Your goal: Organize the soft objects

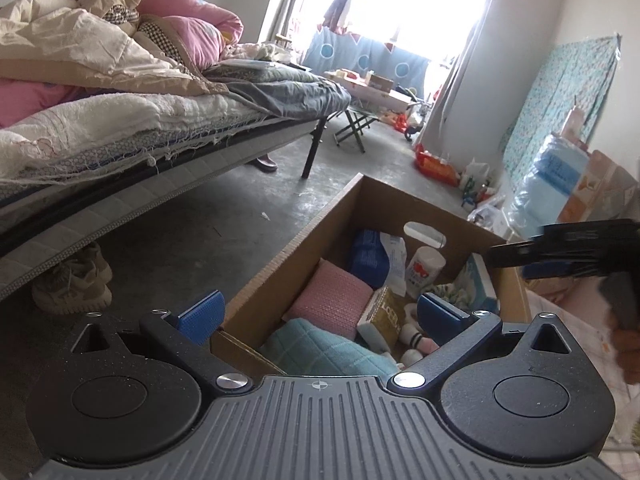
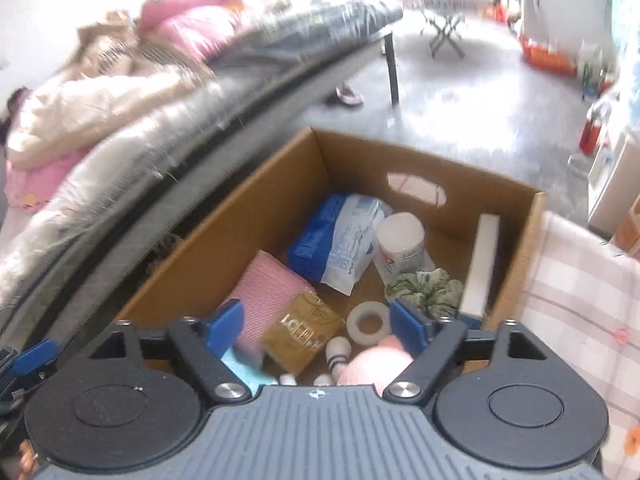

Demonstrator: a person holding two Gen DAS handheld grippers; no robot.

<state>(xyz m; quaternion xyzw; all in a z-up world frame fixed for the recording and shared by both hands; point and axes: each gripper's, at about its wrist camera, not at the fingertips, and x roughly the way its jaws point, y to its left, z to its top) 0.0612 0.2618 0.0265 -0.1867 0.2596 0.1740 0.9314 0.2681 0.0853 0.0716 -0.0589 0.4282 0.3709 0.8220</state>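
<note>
The right gripper (image 2: 316, 326) is open wide above the cardboard box (image 2: 224, 216), with nothing in it. The left gripper (image 1: 318, 314) is open and empty too. Under them, in the box, lie a pink toy (image 2: 378, 362), maybe plush, a pink cloth (image 2: 268, 292) and a blue packet (image 2: 316, 240). Past the box is the bed (image 1: 120, 120).

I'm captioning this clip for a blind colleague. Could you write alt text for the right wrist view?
The open right gripper hangs over an open cardboard box on the floor beside a bed. Inside lie a pink folded cloth, a blue and white packet, a white jar, a tape roll, a green scrunchie and a pink plush toy.
</note>
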